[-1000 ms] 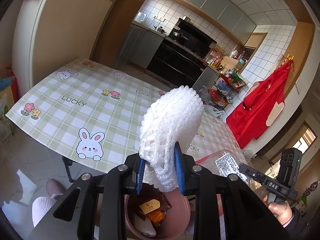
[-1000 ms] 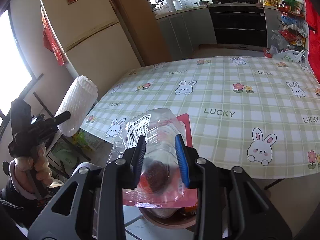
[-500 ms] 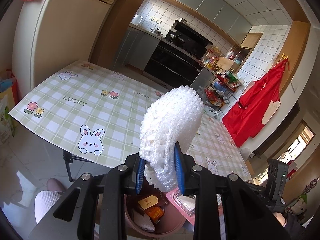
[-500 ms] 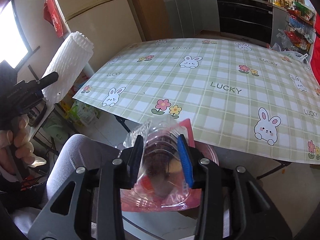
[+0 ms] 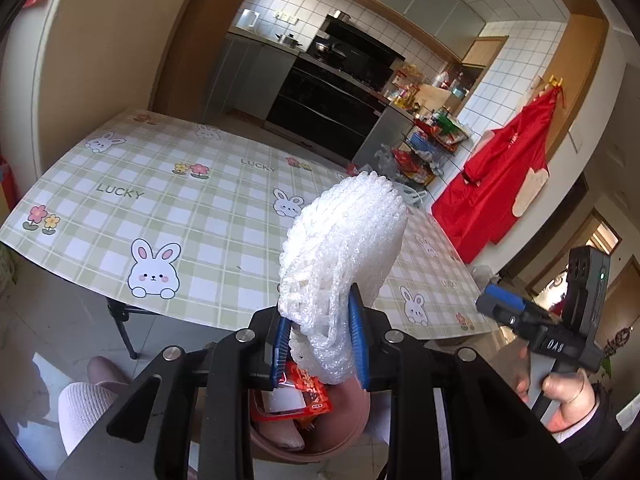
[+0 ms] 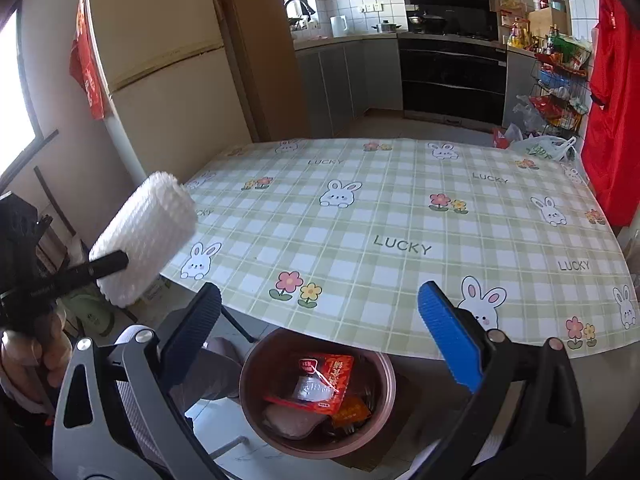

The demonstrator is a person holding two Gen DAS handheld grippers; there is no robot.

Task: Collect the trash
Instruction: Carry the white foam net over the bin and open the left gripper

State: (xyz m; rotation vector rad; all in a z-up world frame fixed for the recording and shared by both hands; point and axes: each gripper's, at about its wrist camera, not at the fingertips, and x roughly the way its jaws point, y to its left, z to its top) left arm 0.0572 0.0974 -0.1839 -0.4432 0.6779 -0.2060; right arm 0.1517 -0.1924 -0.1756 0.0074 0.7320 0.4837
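Observation:
My left gripper [image 5: 318, 322] is shut on a white foam net sleeve [image 5: 344, 248], held up above the brown trash bin [image 5: 352, 408]. From the right wrist view the same sleeve [image 6: 146, 236] hangs at the left, over the table's corner. My right gripper [image 6: 320, 308] is over the bin [image 6: 248, 364], its jaws opening wide with nothing between them. The red and clear plastic package [image 6: 320, 380] lies inside the bin on other wrappers. In the left wrist view the right gripper [image 5: 504, 308] shows at the right edge, in a hand.
A table with a green checked rabbit cloth [image 6: 400, 216] spreads beyond the bin. A fridge [image 6: 160, 60] stands at the left, kitchen counters and an oven [image 6: 452, 76] behind. A red apron [image 5: 500, 184] hangs at the right. A person's knee [image 5: 86, 400] is beside the bin.
My right gripper has opened and let go of the plastic package, which now lies in the bin. The gripper has risen a little. The left gripper still holds the foam sleeve.

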